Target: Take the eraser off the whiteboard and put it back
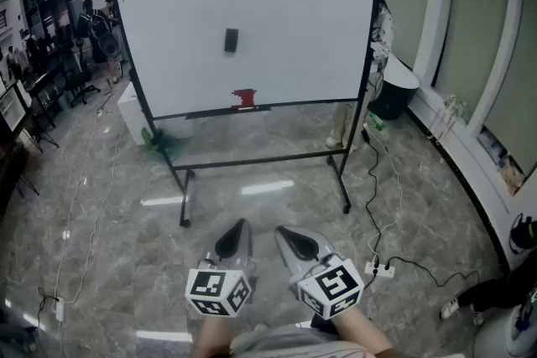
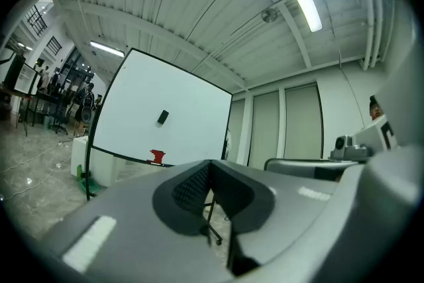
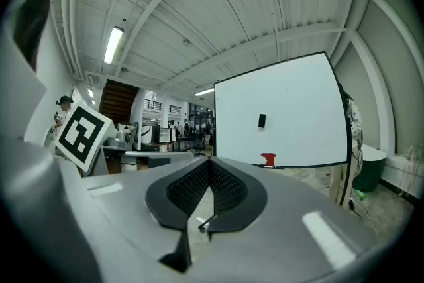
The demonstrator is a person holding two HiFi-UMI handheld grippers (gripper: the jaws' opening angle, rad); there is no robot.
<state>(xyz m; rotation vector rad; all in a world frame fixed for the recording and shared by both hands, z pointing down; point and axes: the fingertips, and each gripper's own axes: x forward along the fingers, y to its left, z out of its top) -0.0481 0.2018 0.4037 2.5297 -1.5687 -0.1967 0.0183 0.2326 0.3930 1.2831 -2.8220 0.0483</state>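
Eraser: a small dark eraser [image 1: 231, 40] is seen stuck to the whiteboard [image 1: 302, 4], a little left of centre and in the upper half of the panel.
Relation to the grippers: the eraser is well apart from both; it is seen far ahead of and above the jaw tips in each gripper view, with open floor between.
Left hand-held gripper: the left hand-held gripper [image 1: 234, 240] is held level at the bottom of the head view, its jaws brought together with nothing between them.
Right hand-held gripper: the right hand-held gripper [image 1: 297, 244] is held just beside the left one, its ribbed pads met at the tips and nothing clamped.
Board ledge: a red object [image 1: 245, 99] is set on the rail at the lower edge, below the eraser.
Stand: the board is carried on a black wheeled frame [image 1: 262, 160].
Floor: a glossy grey marble floor [image 1: 109, 214] is crossed by black cables [image 1: 375, 172]; a white power strip [image 1: 381, 268] lies to the right of the grippers.
Room: a dark bin with a white lid [image 1: 392, 90] stands right of the board, a white box [image 1: 132, 115] and something green [image 1: 159, 142] at its left foot; people and equipment [image 1: 88, 25] are seen far left.
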